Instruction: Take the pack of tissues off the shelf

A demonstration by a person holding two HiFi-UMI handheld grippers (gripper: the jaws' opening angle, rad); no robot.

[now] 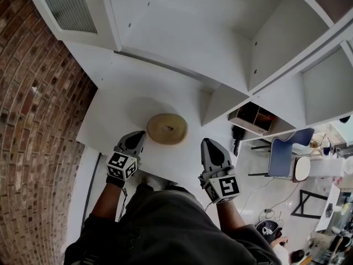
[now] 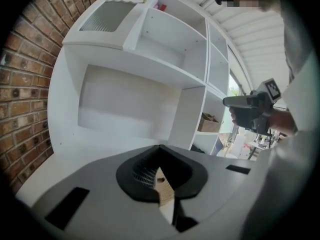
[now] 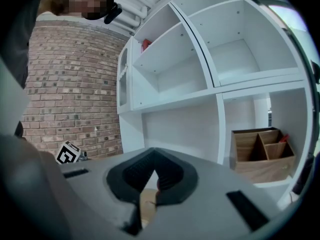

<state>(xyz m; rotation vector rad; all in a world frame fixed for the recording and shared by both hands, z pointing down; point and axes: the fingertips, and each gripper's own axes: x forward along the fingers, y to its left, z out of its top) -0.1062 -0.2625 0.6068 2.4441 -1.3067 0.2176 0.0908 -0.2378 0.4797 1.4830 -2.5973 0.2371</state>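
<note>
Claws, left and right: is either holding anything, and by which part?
Nothing is held; the left claw and the right claw are both shut and empty.

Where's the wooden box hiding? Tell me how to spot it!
Find the big white shelf unit standing next to the brick wall. Go to the low cubby on its right side, and the wooden box sits there. It's brown wood against all that white, with dividers splitting it into compartments.

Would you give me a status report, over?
Left gripper, right gripper shut, empty. Tissue pack unconfirmed; small red item high up. Tan roll on shelf ahead.
</note>
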